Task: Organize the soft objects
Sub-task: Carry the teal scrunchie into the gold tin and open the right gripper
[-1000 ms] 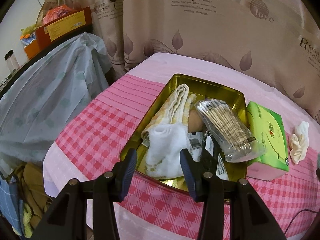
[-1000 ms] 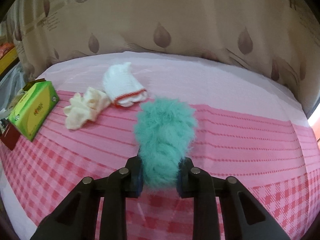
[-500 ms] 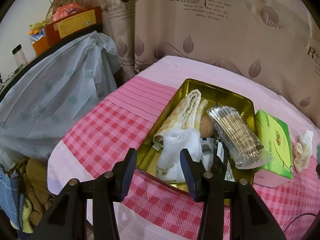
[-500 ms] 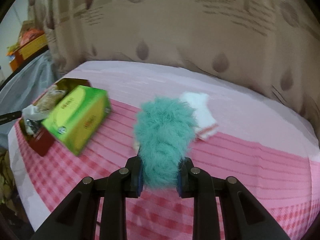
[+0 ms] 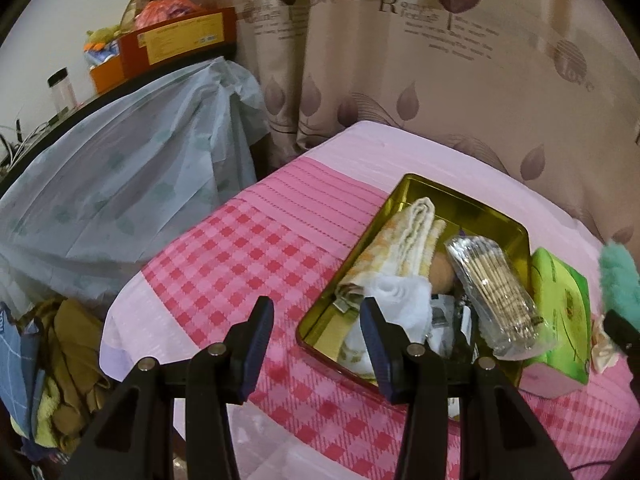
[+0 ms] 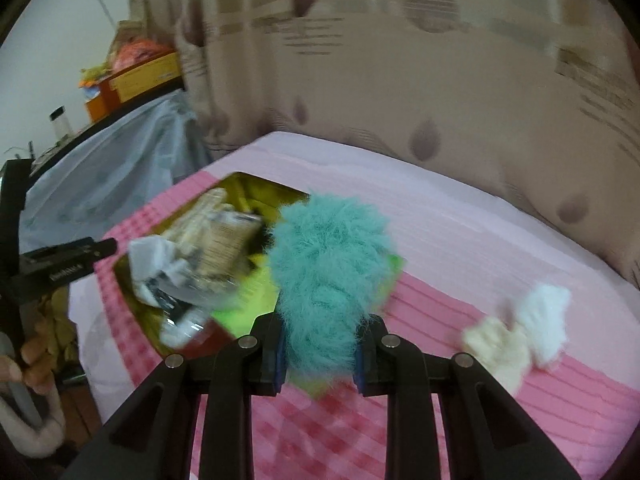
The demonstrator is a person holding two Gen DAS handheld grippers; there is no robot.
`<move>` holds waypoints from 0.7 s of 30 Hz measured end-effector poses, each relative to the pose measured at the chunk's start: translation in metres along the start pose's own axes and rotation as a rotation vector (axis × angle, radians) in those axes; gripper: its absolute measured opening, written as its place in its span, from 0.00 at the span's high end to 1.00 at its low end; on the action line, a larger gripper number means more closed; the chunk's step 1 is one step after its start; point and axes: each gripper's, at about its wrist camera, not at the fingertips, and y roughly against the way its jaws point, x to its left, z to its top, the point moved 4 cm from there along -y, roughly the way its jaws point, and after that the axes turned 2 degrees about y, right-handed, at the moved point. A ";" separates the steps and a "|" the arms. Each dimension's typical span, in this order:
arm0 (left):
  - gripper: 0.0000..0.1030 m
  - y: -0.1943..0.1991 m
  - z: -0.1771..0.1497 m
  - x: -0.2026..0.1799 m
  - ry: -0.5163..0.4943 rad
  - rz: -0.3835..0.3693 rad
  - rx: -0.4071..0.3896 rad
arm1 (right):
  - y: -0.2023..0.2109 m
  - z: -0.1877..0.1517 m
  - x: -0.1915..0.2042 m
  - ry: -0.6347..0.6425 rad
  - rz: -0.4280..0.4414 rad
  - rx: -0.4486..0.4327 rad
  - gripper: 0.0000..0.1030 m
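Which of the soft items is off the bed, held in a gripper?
The teal fluffy piece, clamped in the right gripper; the cream piece and white sock lie on the bedspread.

— What's the tray made of?
— Glossy gold metal, right of centre. The packet lying in it is shiny clear plastic.
— And the towel beside that?
— Soft, nubby cloth. Under everything, a matt woven tablecloth.
— The teal thing?
— Long, shaggy fur, centre of the right wrist view.

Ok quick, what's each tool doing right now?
Left tool: open, holding nothing.
Right tool: shut on the fluffy teal ball.
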 end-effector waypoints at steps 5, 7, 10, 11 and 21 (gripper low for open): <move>0.56 -0.001 0.003 0.006 0.028 0.009 0.001 | -0.023 0.019 0.035 0.042 0.058 0.015 0.78; 0.56 -0.002 0.003 0.009 0.037 0.011 0.000 | -0.035 0.028 0.048 0.053 0.076 0.027 0.78; 0.56 -0.004 0.004 0.011 0.048 0.010 0.002 | -0.054 0.041 0.063 0.066 0.095 0.043 0.77; 0.56 -0.005 0.004 0.012 0.051 0.010 0.007 | -0.060 0.044 0.067 0.067 0.098 0.048 0.77; 0.56 -0.009 0.004 0.015 0.073 -0.001 0.025 | -0.112 0.063 0.086 0.073 0.117 0.112 0.72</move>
